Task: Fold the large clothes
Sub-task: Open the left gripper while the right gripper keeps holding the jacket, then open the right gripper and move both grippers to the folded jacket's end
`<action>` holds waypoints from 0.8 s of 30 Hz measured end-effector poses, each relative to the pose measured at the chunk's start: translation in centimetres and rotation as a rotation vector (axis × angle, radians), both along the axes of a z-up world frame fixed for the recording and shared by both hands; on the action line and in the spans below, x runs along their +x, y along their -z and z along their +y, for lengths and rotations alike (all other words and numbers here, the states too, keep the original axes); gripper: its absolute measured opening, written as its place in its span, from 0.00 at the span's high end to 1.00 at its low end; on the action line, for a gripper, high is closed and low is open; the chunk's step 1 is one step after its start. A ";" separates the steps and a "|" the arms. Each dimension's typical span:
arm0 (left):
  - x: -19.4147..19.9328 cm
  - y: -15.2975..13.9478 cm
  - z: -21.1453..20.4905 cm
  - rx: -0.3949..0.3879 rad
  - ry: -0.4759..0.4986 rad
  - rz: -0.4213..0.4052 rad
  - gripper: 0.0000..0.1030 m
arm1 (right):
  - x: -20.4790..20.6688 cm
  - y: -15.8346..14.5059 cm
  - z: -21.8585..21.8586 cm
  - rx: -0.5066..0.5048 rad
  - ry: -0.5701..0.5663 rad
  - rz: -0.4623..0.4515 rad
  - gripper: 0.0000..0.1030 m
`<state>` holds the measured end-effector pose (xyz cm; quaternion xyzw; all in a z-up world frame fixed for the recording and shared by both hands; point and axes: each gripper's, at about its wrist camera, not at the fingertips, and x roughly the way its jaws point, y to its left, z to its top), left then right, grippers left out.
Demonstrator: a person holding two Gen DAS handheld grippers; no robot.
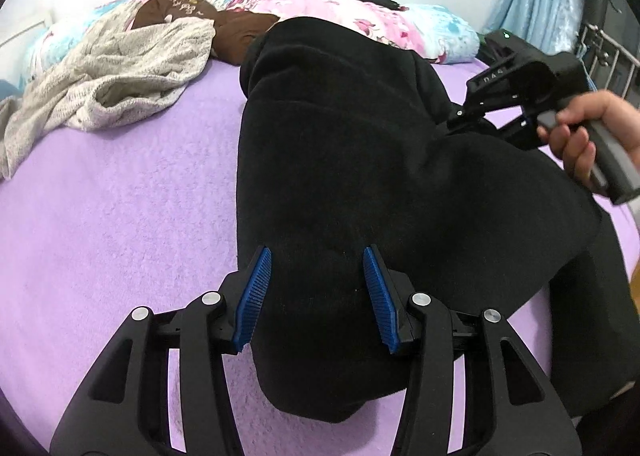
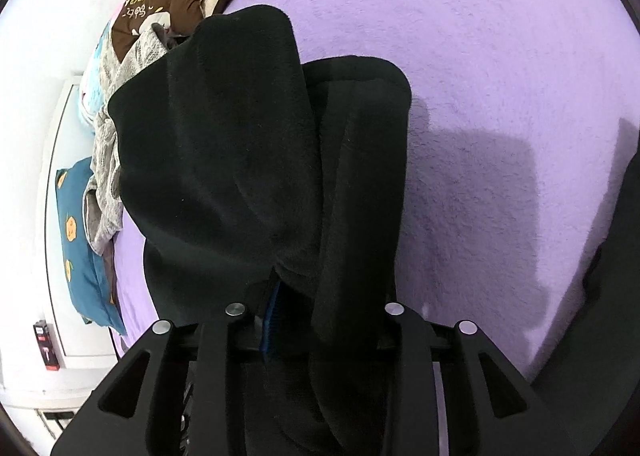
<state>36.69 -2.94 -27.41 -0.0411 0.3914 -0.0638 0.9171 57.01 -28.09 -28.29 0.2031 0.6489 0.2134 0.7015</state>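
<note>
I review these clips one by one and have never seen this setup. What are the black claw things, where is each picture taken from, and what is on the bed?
No robot here: a person carries a handheld two-finger gripper in each hand, with a fisheye camera on each looking along its fingers.

In the left wrist view, the left gripper stands open, its blue pads either side of a black fleece garment without pressing it. At the right you see the person's hand holding the right gripper's handle.

In the right wrist view, the right gripper has the same black cloth bunched between its fingers; whether it pinches is unclear.

The garment lies on a purple bedspread. Behind are a grey knit garment, a brown cushion and floral pillows.
</note>
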 end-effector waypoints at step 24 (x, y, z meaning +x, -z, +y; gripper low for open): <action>-0.4 -2.9 3.7 -0.122 -0.050 0.069 0.41 | -14.6 -8.7 3.6 -0.342 -0.167 -0.368 0.27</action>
